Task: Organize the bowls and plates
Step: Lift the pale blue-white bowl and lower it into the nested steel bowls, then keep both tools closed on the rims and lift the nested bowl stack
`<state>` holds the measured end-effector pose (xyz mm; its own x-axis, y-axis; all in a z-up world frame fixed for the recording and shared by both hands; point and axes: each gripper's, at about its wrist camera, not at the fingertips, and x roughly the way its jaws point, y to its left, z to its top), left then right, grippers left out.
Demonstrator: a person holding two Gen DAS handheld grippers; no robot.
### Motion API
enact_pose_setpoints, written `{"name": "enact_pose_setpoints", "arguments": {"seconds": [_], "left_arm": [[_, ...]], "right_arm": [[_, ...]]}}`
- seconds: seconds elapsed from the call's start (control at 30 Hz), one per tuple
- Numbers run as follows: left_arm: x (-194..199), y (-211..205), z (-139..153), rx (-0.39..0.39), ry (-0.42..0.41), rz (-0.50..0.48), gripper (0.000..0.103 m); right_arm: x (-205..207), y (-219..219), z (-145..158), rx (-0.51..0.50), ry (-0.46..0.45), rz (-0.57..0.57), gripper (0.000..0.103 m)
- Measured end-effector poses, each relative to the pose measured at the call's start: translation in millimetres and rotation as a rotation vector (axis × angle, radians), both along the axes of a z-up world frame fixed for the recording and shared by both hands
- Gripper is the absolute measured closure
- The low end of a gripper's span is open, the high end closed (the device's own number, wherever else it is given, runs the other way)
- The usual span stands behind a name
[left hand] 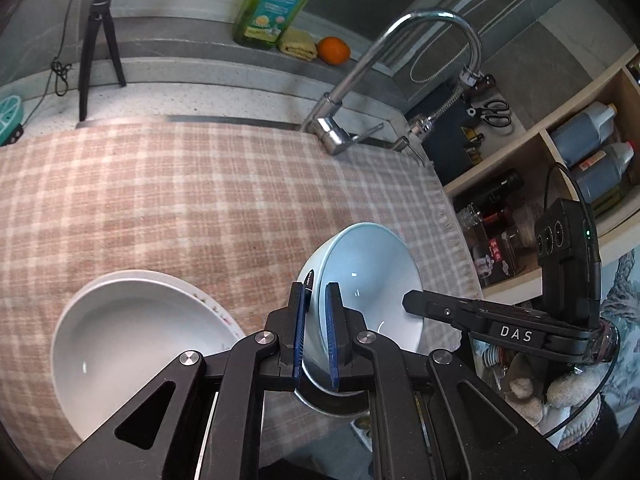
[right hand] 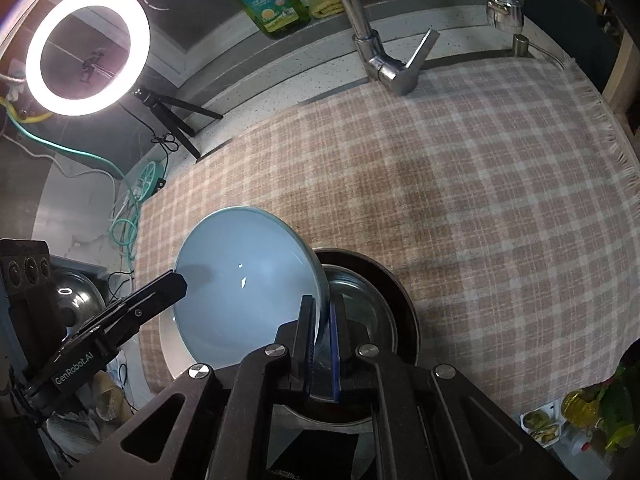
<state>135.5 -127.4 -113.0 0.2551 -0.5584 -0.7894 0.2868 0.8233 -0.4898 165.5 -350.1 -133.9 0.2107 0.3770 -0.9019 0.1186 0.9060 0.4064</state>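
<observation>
My left gripper (left hand: 318, 292) is shut on the rim of a pale blue bowl (left hand: 368, 276), tilted on its side above the checked cloth. My right gripper (right hand: 323, 310) is shut on the rim of a pale blue plate (right hand: 240, 280), held tilted. Under it sit a steel bowl (right hand: 360, 308) inside a dark bowl (right hand: 404, 312), and a white plate's edge (right hand: 168, 344) shows below the blue plate. A white deep plate (left hand: 136, 344) lies on the cloth at lower left in the left wrist view. Each gripper shows in the other's view, the right (left hand: 412, 304) and the left (right hand: 176, 280).
A checked cloth (left hand: 180, 200) covers the counter. A chrome faucet (left hand: 340, 120) stands at the back edge, also in the right wrist view (right hand: 384, 60). A ring light (right hand: 86, 50) on a tripod (left hand: 98, 48), a green bottle (left hand: 276, 4) and an orange (left hand: 334, 50) stand behind. Shelves with bottles (left hand: 592, 160) are at right.
</observation>
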Motion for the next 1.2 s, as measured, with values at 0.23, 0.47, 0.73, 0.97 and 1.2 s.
{"name": "enact_pose_setpoints", "arguments": {"seconds": [0.23, 0.47, 0.73, 0.97, 1.2], "left_arm": [[-7, -15, -9, 0.013, 0.019, -0.022, 0.095], [-13, -23, -15, 0.021, 0.033, -0.033, 0.095], [-18, -28, -27, 0.03, 0.057, -0.034, 0.095], [-20, -24, -37, 0.039, 0.076, -0.024, 0.095], [-22, -23, -43, 0.05, 0.095, -0.025, 0.095]], "right_arm": [[-12, -16, -17, 0.0, 0.032, -0.017, 0.097], [-19, -22, -24, 0.004, 0.047, -0.016, 0.097], [-25, -27, -32, 0.002, 0.065, -0.012, 0.097], [-26, -24, -36, 0.004, 0.073, -0.001, 0.097], [-24, -22, -38, 0.003, 0.075, 0.007, 0.097]]}}
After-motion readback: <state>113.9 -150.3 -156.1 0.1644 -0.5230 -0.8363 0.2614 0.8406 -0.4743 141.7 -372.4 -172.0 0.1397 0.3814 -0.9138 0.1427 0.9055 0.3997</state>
